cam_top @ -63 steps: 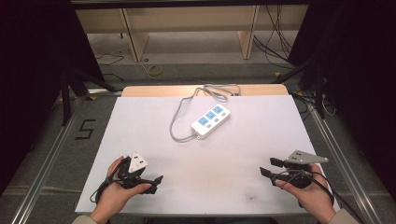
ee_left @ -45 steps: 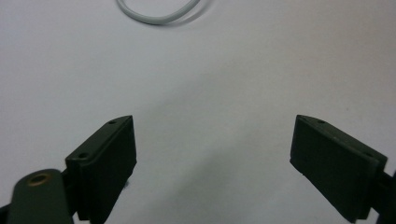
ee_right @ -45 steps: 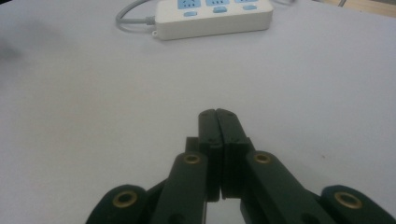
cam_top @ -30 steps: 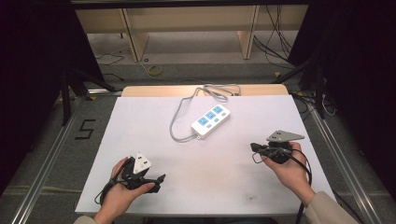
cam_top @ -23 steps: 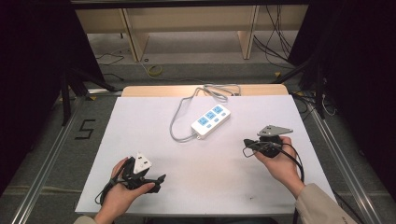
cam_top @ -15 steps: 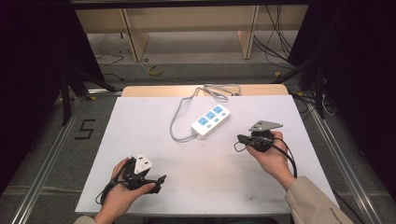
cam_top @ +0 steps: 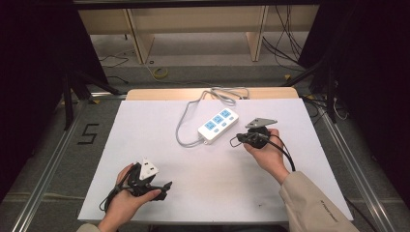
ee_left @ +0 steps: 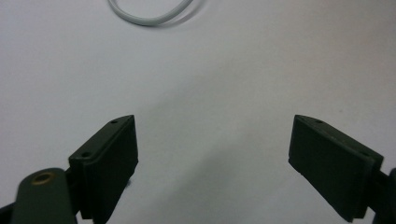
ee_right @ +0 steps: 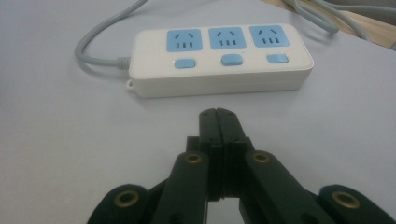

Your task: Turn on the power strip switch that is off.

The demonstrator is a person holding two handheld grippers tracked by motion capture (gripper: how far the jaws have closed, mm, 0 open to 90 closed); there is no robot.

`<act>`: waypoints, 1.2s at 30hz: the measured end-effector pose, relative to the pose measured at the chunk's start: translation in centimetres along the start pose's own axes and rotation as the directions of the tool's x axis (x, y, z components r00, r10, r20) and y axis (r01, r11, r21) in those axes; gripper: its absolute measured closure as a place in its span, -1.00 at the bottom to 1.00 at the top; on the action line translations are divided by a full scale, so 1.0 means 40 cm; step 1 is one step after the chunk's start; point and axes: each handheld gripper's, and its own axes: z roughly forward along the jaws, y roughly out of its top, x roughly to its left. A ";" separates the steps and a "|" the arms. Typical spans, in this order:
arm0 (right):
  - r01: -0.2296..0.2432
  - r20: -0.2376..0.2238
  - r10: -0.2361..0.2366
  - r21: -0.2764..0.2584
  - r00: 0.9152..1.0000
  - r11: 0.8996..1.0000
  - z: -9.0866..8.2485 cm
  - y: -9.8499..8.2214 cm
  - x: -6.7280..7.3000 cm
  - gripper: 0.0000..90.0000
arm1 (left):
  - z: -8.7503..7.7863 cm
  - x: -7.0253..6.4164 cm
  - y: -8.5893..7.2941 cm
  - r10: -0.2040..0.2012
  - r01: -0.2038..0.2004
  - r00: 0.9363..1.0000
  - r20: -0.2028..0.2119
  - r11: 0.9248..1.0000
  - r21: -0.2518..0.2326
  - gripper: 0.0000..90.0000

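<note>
Three blue sockets on the power strip face the right gripper's closed, empty fingers; the left gripper's gape wide.

White sheet covers the wooden table – wooden shelving, loose cables, yellow cord behind

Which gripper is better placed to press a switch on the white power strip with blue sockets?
Right. The right gripper, jaws shut, points at the white power strip with blue sockets just ahead. The left gripper, jaws open, sits over bare table near the front edge.
</note>
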 end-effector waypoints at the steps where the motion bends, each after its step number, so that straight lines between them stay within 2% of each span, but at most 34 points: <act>1: -0.003 0.001 0.003 0.001 1.000 1.000 0.006 0.003 -0.001 1.00 | 0.000 0.000 0.000 0.002 -0.002 1.000 -0.001 1.000 0.000 -0.66; 24: -0.010 0.036 0.009 0.029 0.999 1.000 0.118 0.075 -0.022 1.00 | 0.005 0.000 -0.001 0.002 -0.002 1.000 0.015 1.000 0.004 -0.67; 36: -0.023 0.037 0.022 0.025 0.999 0.999 0.153 0.111 -0.020 1.00 | 0.006 -0.002 -0.003 0.012 -0.012 1.000 0.020 1.000 0.005 -0.68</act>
